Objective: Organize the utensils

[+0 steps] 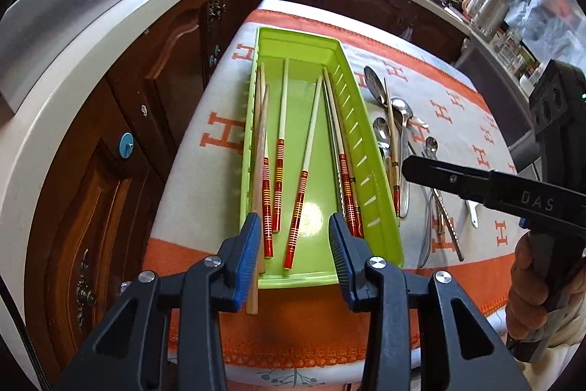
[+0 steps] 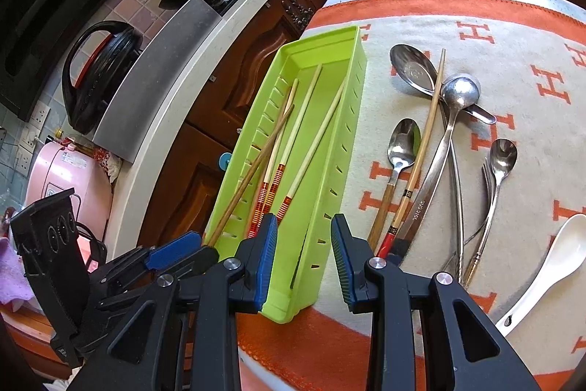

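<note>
A green slotted tray (image 1: 370,149) lies lengthwise on the orange and grey cloth and holds several red-banded chopsticks (image 1: 298,207). A plain wooden chopstick (image 1: 256,171) leans on the tray's left wall. Its near end sticks out past the rim, beside the left pad of my left gripper (image 1: 296,244), whose jaws stand apart over the tray's near end, pressing nothing. Right of the tray (image 2: 329,149) lie several steel spoons (image 2: 404,138), a loose chopstick (image 2: 428,131) and a white spoon (image 2: 549,266). My right gripper (image 2: 304,255) hovers open above the tray's near right corner.
The table's left edge drops to dark wooden cabinets (image 1: 121,134) under a pale counter (image 1: 91,61). A pink appliance (image 2: 69,178) and a black pot (image 2: 99,76) stand at the far left. A person's hand (image 1: 531,295) holds the right gripper's handle.
</note>
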